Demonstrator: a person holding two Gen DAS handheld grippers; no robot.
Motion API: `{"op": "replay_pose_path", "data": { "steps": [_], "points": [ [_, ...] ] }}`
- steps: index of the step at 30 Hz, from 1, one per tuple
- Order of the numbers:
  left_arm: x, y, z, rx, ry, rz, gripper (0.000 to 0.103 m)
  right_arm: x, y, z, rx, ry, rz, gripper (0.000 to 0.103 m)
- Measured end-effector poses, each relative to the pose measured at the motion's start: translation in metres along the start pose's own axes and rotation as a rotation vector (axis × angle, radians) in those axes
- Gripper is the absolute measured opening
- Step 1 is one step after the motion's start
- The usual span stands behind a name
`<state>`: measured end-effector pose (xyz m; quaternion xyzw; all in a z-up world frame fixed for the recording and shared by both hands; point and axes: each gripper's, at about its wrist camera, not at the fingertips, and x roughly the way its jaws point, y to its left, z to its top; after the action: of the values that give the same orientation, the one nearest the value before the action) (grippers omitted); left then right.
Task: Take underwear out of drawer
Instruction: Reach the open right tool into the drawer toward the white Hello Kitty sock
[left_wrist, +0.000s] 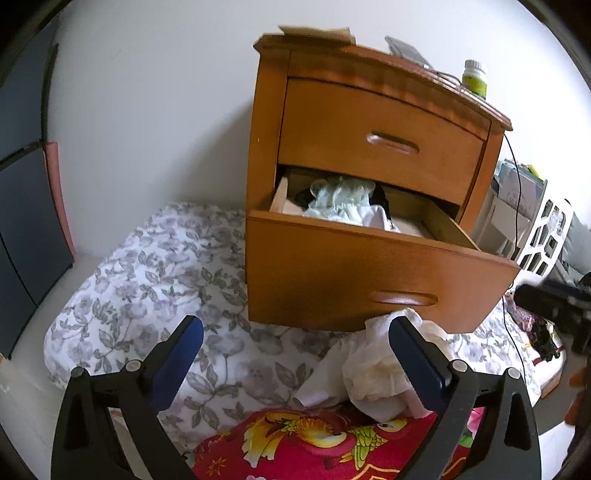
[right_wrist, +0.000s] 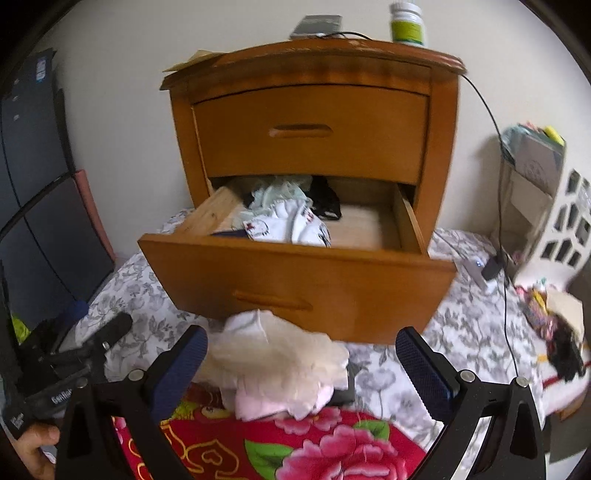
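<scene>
Two drawers: lower drawer pulled out, upper shut.
Underwear pile: one, on bed.
Left gripper: spread, empty.
Right gripper: spread, empty.

Home bedroom, wooden nightstand, floral bedding

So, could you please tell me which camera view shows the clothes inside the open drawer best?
The right wrist view: it looks down into the open drawer, showing the clothes and bare drawer floor beside them. The left wrist view shows the clothes partly hidden behind the drawer front.
</scene>
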<state>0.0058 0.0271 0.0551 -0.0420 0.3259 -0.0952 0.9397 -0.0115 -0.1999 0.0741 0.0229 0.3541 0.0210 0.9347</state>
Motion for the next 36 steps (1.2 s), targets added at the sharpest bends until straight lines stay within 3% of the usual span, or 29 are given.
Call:
{"op": "replay_pose_path", "data": {
  "steps": [12,19,27,36],
  "points": [
    [0.023,-0.021,0.021,0.092,0.083,0.000,0.101,0.038,-0.005,0.099,-0.065,0.051,0.078,0.103],
    [0.032,-0.025,0.035,0.066,0.073,-0.029,0.101,0.075,0.003,0.136,-0.100,0.139,0.105,0.103],
    [0.051,-0.019,0.021,0.032,0.090,-0.059,0.101,0.144,0.000,0.141,-0.037,0.367,0.098,0.103],
    [0.065,-0.007,0.013,0.010,0.108,-0.068,0.101,0.211,-0.004,0.136,-0.006,0.530,0.032,0.103]
  ]
}}
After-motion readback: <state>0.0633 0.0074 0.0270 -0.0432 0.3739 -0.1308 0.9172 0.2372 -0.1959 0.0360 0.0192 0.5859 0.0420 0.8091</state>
